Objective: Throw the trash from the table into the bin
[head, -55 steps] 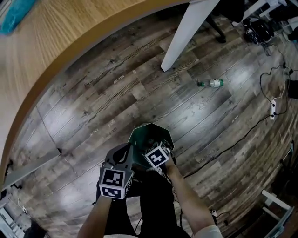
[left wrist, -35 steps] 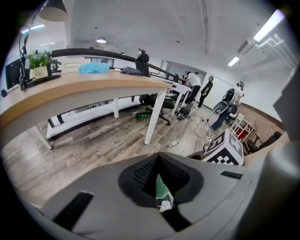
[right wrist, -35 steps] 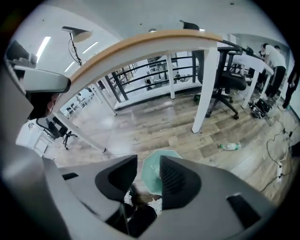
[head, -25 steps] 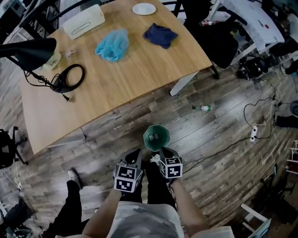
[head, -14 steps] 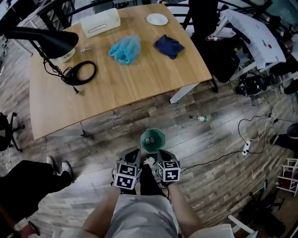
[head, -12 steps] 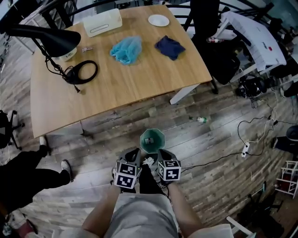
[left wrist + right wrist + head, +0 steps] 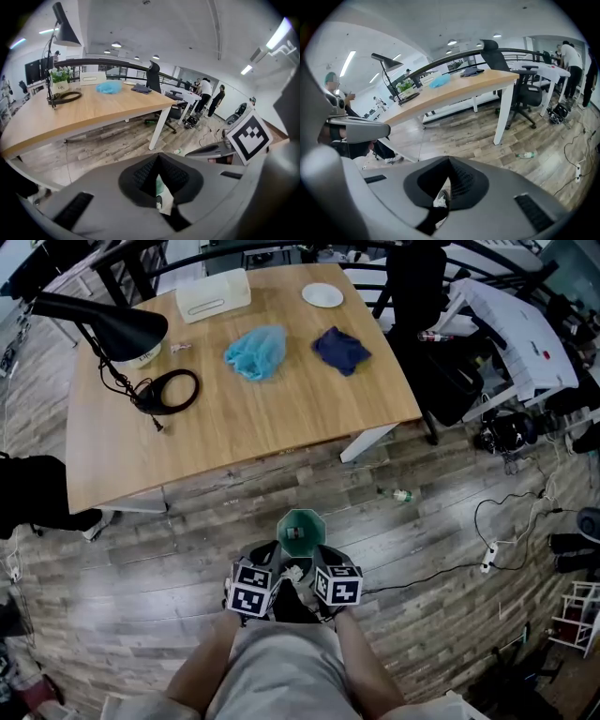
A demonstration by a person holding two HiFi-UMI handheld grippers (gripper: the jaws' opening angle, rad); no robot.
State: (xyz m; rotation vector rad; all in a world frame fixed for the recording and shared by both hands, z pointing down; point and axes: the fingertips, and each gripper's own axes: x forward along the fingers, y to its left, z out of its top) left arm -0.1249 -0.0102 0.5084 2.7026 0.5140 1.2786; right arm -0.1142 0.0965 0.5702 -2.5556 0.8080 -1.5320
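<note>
The green bin [image 7: 314,521] stands on the wood floor with a small item inside it. Just behind it, close to my body, my left gripper [image 7: 266,557] and right gripper [image 7: 322,559] hang side by side. In the left gripper view the left gripper [image 7: 159,185] has its jaws together. The right gripper [image 7: 446,185] looks the same in its own view. A small white thing [image 7: 295,570] shows below and between them; I cannot tell what it is. On the table [image 7: 281,418] lie a crumpled light-blue thing [image 7: 255,352] and a dark blue cloth [image 7: 342,348].
The table also carries a black lamp [image 7: 103,322], a black cable loop [image 7: 169,390], a white box [image 7: 214,294] and a white plate [image 7: 322,294]. A bottle [image 7: 398,494] and cables [image 7: 487,554] lie on the floor at right. An office chair [image 7: 417,296] stands by the table.
Both grippers have risen from the bin, which now looks smaller and farther below. The whole table has come into view. A person's dark legs at left have moved off.
</note>
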